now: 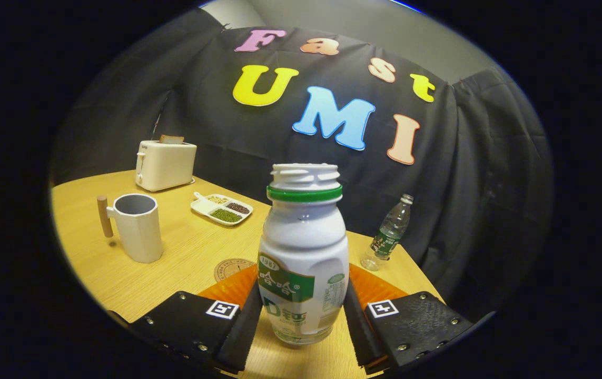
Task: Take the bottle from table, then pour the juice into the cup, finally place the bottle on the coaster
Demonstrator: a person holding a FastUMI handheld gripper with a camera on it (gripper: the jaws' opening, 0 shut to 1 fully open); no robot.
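A white juice bottle (303, 247) with a green neck ring and no cap stands upright between my fingers. My gripper (301, 321) is shut on the bottle, with both pads against its lower sides. Its base looks to be at the wooden table (185, 252); I cannot tell whether it rests there or is just off it. The cup (137, 226), a white mug with a wooden handle, stands beyond my left finger. A round brown coaster (229, 267) lies flat just ahead of the left finger, partly hidden by it.
A white toaster (165, 164) holding a slice of bread stands at the back, behind the cup. A white divided tray (221, 208) of beans lies between toaster and bottle. A clear plastic water bottle (390, 231) stands near the table's right edge.
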